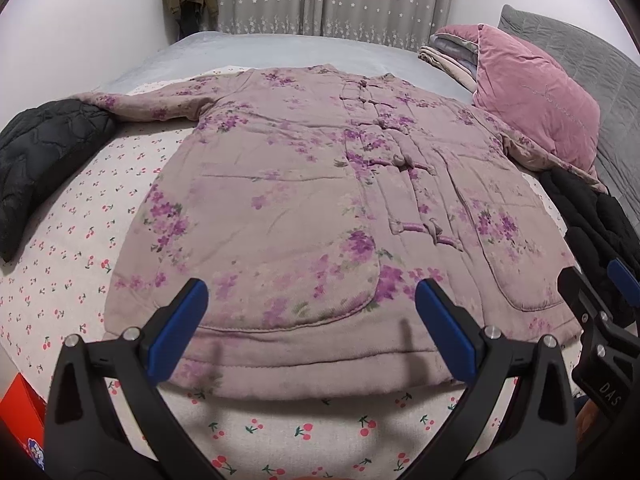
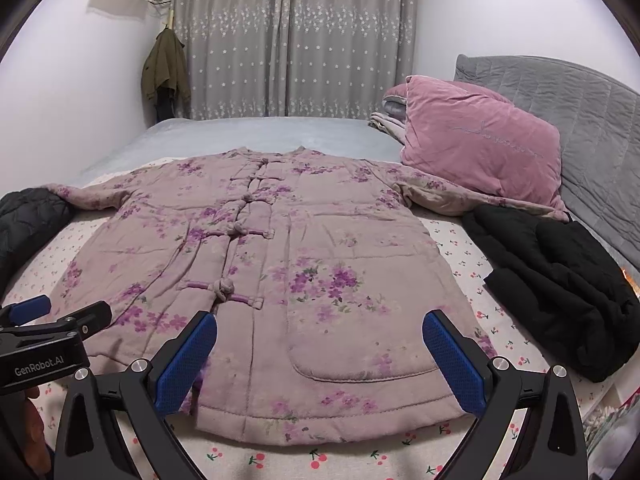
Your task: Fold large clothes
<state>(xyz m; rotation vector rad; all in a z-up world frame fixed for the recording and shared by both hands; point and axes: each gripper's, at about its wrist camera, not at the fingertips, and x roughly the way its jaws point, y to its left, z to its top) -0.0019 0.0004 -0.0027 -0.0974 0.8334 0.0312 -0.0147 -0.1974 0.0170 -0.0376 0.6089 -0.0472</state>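
A padded mauve jacket with purple flowers (image 1: 304, 208) lies flat and face up on the bed, knot buttons closed, sleeves spread out, hem toward me. It also shows in the right wrist view (image 2: 280, 272). My left gripper (image 1: 312, 320) is open and empty, hovering over the hem on the jacket's left half. My right gripper (image 2: 320, 352) is open and empty over the hem by the right pocket (image 2: 360, 344). The right gripper also shows at the edge of the left wrist view (image 1: 592, 304), and the left gripper at the left edge of the right wrist view (image 2: 52, 320).
The bed has a cherry-print sheet (image 1: 60, 240). A black quilted garment (image 1: 44, 152) lies at the left, black clothes (image 2: 560, 292) at the right. A pink pillow (image 2: 480, 148) and folded blankets (image 2: 386, 116) sit by the grey headboard (image 2: 580, 120). A red box (image 1: 20, 412) is at the lower left.
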